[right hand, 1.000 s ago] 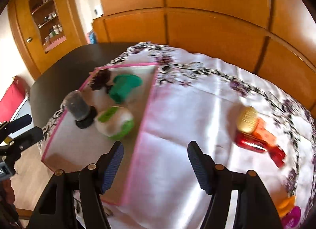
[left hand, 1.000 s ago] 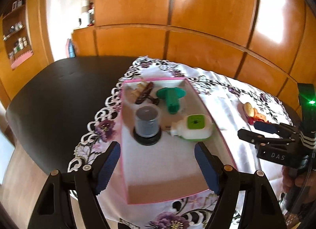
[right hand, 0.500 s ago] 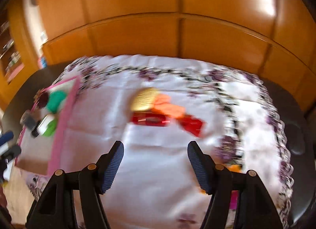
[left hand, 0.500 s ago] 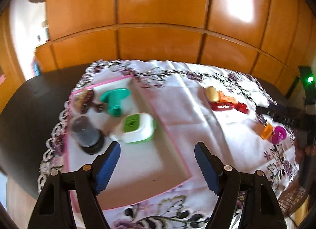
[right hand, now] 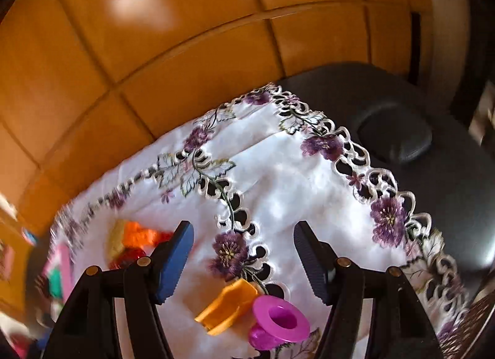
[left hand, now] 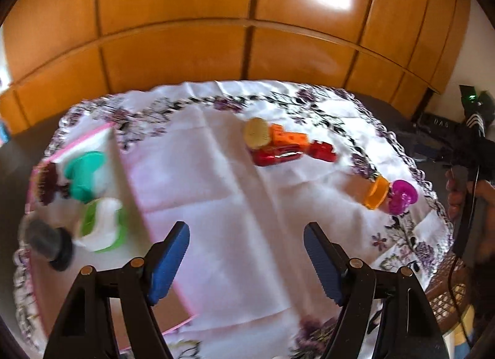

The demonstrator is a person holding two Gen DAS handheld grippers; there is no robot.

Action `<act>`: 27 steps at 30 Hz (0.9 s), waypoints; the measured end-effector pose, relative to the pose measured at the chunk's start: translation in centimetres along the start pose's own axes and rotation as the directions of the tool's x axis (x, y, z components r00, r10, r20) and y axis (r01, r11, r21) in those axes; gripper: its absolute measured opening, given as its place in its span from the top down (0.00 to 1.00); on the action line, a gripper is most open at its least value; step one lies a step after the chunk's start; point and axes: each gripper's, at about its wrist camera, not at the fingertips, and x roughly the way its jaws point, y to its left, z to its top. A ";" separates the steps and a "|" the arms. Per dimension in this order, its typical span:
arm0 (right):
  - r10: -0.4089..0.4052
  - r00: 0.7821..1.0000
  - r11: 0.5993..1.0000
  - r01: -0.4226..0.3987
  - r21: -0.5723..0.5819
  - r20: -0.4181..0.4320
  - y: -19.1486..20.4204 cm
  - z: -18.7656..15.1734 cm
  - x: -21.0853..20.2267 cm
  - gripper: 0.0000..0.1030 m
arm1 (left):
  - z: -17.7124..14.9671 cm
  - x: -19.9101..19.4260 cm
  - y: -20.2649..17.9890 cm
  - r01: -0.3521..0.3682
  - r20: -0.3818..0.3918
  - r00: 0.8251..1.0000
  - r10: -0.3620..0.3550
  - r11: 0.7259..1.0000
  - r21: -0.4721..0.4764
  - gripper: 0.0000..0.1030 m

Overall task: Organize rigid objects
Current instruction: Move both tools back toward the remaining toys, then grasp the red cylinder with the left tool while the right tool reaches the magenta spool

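Note:
My left gripper (left hand: 246, 250) is open and empty above the white cloth. To its left the pink box (left hand: 123, 161) holds a green funnel piece (left hand: 85, 175), a white and green container (left hand: 100, 224), a dark jar (left hand: 49, 243) and a dark clip. A yellow disc (left hand: 256, 133), orange block (left hand: 287, 137) and red pieces (left hand: 278, 154) lie in the middle. My right gripper (right hand: 243, 252) is open and empty, just above an orange piece (right hand: 227, 304) and a magenta spool (right hand: 278, 318), which also show in the left view (left hand: 402, 196).
A white embroidered tablecloth (right hand: 278, 179) covers a dark table (right hand: 448, 179). Wooden wall panels (left hand: 247, 18) stand behind. The hand with the right gripper tool (left hand: 473, 148) is at the far right of the left view. A wicker surface (left hand: 445, 291) is by the table's edge.
Both grippers have swung to the right, away from the pink box. The right gripper now hangs over the orange piece and magenta spool near the cloth's right edge. Both stay open.

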 end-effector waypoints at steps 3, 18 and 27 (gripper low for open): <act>0.008 1.000 1.000 -0.008 0.009 -0.004 -0.1 0.0 0.1 0.34 | 0.5 1.9 -0.4 0.033 -0.037 0.999 -0.034 0.999 -0.022 0.33; 0.018 0.998 0.994 -0.023 -0.105 -0.052 2.1 -1.1 0.9 0.34 | 5.7 9.8 -2.5 0.088 -0.111 0.989 -0.098 0.992 -0.096 0.13; 0.040 0.997 0.992 -0.047 -0.117 -0.066 2.6 -1.2 1.1 0.34 | 8.1 14.7 -3.3 0.006 -0.164 0.986 -0.036 0.983 -0.181 0.00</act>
